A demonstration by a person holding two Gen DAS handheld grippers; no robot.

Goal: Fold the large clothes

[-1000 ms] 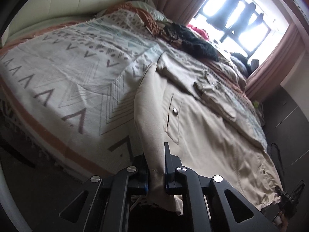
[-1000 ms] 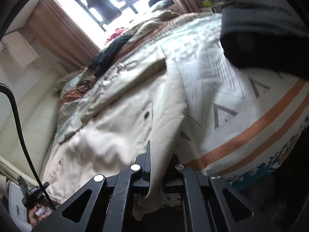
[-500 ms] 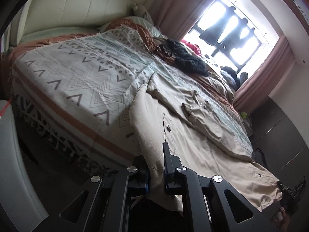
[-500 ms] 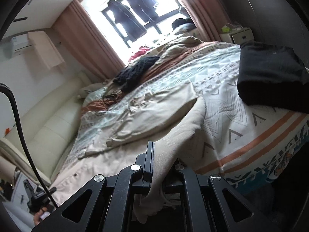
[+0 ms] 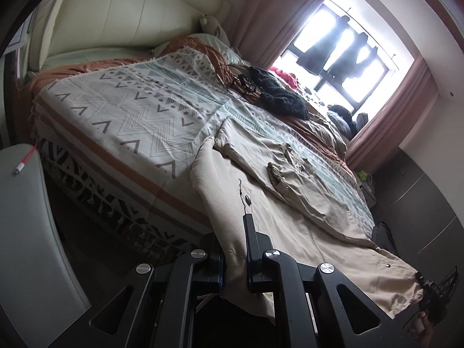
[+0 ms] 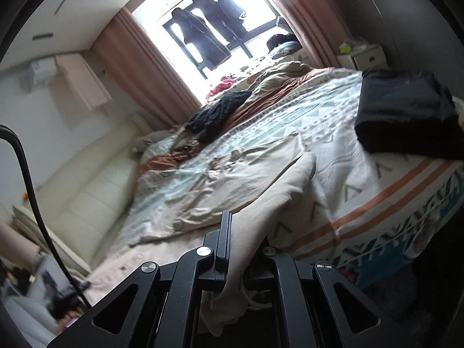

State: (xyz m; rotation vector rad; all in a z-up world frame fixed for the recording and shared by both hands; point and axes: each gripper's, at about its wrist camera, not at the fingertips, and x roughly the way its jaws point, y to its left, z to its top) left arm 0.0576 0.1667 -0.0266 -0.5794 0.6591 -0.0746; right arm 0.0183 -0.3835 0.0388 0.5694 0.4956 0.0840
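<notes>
Both tongs, left point(image 5: 233, 256) and right point(image 6: 242, 256), clamped on beige garment point(image 5: 293, 232) hem off bed point(image 5: 139, 121) foot. Patterned bedspread point(image 6: 327, 133); folded dark pile point(image 6: 406, 110) right; window point(image 6: 214, 26) beyond bed.

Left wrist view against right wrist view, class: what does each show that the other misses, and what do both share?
Only the left wrist view shows the white chair with a red pen beside the bed. Only the right wrist view shows the folded dark garment and the wall air conditioner. Both show the beige garment pinched in that camera's fingers, the patterned bedspread, the black knit and the window.
</notes>
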